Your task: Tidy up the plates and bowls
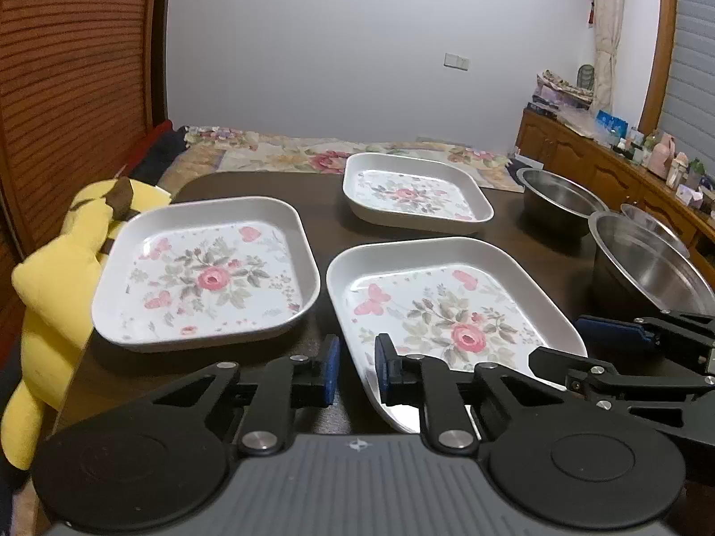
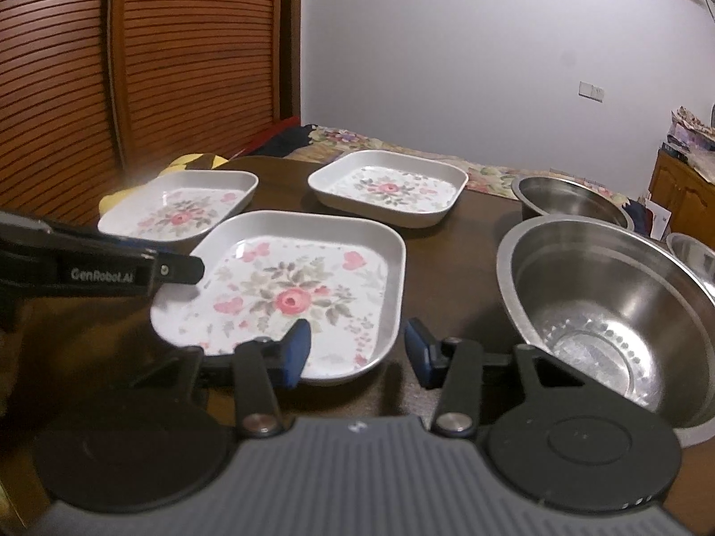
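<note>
Three square white plates with a rose print lie on the dark table: a near one, a left one and a far one. Three steel bowls stand at the right: a big near one, one behind it, and a third partly hidden. My left gripper is open, its jaws straddling the near plate's left front rim. My right gripper is open at that plate's right front corner.
A yellow plush toy hangs at the table's left edge. A floral bed cover lies behind the table. A wooden sideboard with small items runs along the right wall. A slatted wooden door is at the left.
</note>
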`<act>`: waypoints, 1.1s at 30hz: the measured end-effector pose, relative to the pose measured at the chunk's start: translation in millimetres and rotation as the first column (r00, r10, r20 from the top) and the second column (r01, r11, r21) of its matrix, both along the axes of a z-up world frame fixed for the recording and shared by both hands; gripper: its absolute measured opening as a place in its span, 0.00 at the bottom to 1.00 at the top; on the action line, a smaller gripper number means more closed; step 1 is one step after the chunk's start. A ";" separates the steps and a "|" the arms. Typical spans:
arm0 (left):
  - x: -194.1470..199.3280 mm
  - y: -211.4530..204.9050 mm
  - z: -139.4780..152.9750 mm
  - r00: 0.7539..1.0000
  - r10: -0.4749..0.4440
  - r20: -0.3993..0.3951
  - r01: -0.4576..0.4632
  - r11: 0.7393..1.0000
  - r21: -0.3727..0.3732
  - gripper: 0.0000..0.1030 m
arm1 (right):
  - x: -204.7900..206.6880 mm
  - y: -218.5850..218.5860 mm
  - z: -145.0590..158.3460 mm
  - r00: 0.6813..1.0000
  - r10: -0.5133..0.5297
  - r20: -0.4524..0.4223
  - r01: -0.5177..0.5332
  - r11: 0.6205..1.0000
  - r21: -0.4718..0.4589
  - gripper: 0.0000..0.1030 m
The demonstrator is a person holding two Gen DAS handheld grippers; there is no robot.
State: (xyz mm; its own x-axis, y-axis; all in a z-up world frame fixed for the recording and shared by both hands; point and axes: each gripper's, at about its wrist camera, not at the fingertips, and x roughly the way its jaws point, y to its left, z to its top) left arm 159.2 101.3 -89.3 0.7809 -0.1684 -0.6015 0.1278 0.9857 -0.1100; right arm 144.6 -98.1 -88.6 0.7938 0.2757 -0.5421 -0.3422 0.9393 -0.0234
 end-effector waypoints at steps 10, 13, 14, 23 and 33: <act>1.8 2.0 -7.0 1.000 -0.002 -0.015 0.002 1.000 -0.019 0.10 | 2.2 -1.0 -5.0 1.000 -0.013 -0.010 0.013 1.000 -0.011 0.30; 1.1 3.6 -6.3 1.000 -0.008 -0.017 0.007 1.000 -0.024 0.10 | 1.7 -2.2 -4.7 1.000 -0.009 -0.018 0.009 1.000 -0.002 0.30; -0.2 4.2 -5.3 1.000 -0.005 -0.014 0.005 1.000 -0.022 0.09 | 1.2 -3.0 -4.2 1.000 -0.008 -0.022 0.008 1.000 0.003 0.28; -22.5 11.2 5.8 1.000 -0.008 0.015 0.008 0.999 -0.036 0.09 | -15.9 -9.0 4.9 0.999 0.033 -0.029 -0.031 0.997 0.067 0.26; -65.8 11.0 6.3 0.999 -0.040 0.021 0.041 0.998 -0.048 0.10 | -52.3 -19.7 9.6 0.994 0.098 -0.039 -0.094 0.992 0.080 0.26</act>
